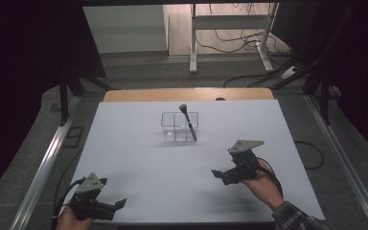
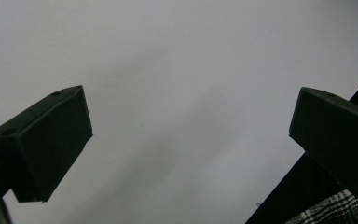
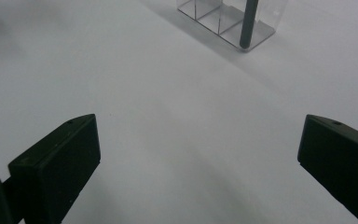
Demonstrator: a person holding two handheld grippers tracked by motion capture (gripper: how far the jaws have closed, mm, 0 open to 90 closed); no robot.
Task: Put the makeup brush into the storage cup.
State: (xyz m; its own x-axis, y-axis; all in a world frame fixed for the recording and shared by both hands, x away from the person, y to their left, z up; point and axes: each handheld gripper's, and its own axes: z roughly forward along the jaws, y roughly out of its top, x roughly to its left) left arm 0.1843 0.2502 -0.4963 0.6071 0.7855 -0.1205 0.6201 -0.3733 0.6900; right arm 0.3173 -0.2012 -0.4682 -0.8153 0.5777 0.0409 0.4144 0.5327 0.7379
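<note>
A clear plastic organizer (image 1: 172, 125) with several compartments stands near the middle of the white table (image 1: 139, 158). A dark brush (image 1: 188, 122) leans in its right front compartment, head up; its handle (image 3: 248, 23) and the organizer (image 3: 214, 14) show at the top of the right gripper view. My right gripper (image 1: 216, 173) hovers over the table at the right front, jaws wide apart and holding nothing (image 3: 198, 158). My left gripper (image 1: 120, 203) sits at the front left edge, also open and holding nothing (image 2: 189, 135).
A wooden strip (image 1: 187, 94) runs along the table's far edge. Metal rails (image 1: 43, 167) flank both sides. Behind the table stand a white desk frame (image 1: 230, 33) and loose cables (image 1: 249, 43) on the floor. A plaid sleeve (image 1: 297, 218) enters at bottom right.
</note>
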